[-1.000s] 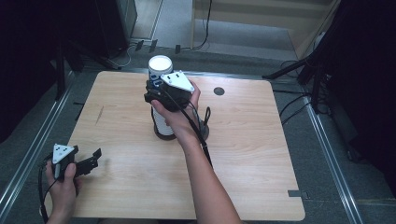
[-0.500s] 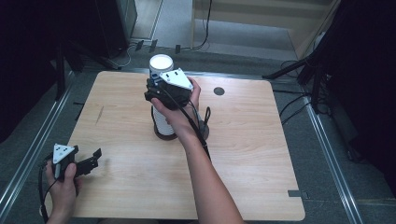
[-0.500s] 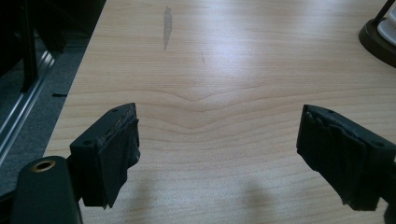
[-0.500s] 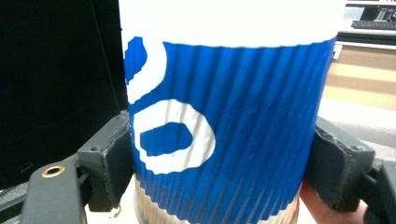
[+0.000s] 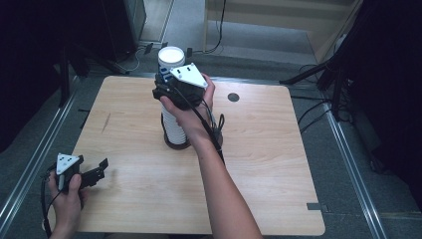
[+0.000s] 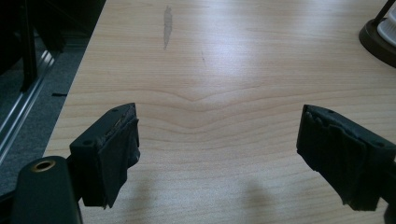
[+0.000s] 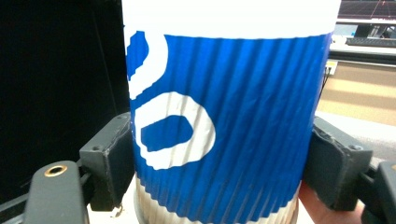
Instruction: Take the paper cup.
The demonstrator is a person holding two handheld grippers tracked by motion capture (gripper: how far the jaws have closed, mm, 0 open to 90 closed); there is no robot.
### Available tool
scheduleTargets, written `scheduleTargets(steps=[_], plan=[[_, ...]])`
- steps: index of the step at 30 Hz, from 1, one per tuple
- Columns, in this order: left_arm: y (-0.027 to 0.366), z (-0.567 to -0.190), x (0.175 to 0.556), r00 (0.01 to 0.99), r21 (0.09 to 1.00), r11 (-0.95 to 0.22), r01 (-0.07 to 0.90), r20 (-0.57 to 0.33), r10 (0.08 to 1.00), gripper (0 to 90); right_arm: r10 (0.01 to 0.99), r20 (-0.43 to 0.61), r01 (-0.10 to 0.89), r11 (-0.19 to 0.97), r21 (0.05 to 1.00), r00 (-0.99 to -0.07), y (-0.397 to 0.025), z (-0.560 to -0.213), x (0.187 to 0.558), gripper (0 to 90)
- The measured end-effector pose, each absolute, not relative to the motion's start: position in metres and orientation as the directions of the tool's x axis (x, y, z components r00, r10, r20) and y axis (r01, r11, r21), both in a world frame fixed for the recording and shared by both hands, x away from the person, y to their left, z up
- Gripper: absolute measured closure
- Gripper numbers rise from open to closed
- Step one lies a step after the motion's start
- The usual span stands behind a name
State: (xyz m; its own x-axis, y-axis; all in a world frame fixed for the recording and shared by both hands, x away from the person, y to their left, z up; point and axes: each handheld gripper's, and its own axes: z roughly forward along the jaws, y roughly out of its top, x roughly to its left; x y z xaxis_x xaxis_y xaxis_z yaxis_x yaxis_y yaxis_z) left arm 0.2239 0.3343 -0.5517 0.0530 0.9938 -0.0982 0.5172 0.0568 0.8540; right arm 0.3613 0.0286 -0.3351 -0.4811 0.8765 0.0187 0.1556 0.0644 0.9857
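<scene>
A blue ribbed paper cup [image 7: 233, 116] with white markings is clamped between the jaws of my right gripper [image 7: 224, 161], which is shut on its sides. In the high view that cup [image 5: 170, 56] sits at the top of a tall stack of white cups [image 5: 175, 130] on a dark round base [image 5: 178, 144], with the right gripper [image 5: 164, 82] held high at the table's far middle. A pale ribbed rim shows just under the blue cup. My left gripper [image 5: 102, 169] rests low at the near left corner. It is open, and bare wood lies between its jaws [image 6: 219, 154].
The wooden table [image 5: 278, 164] has a small dark hole [image 5: 233, 97] at the far right. The stack's base [image 6: 378, 42] lies ahead and right of the left gripper. A cable [image 5: 216, 127] trails from the right gripper. Metal rails [image 5: 30, 164] and stands border the table.
The right gripper and the blue cup have risen a little over the stack. The left gripper has stayed put.
</scene>
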Motion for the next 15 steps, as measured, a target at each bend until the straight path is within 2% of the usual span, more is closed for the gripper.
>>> scheduleTargets(steps=[15], plan=[[0.335,-0.551,0.224,0.058,0.849,0.059,0.524,-0.105,0.993,14.1,0.877,0.055,0.129,0.008,0.992,-0.477,0.031,-0.301,0.366,20.0]])
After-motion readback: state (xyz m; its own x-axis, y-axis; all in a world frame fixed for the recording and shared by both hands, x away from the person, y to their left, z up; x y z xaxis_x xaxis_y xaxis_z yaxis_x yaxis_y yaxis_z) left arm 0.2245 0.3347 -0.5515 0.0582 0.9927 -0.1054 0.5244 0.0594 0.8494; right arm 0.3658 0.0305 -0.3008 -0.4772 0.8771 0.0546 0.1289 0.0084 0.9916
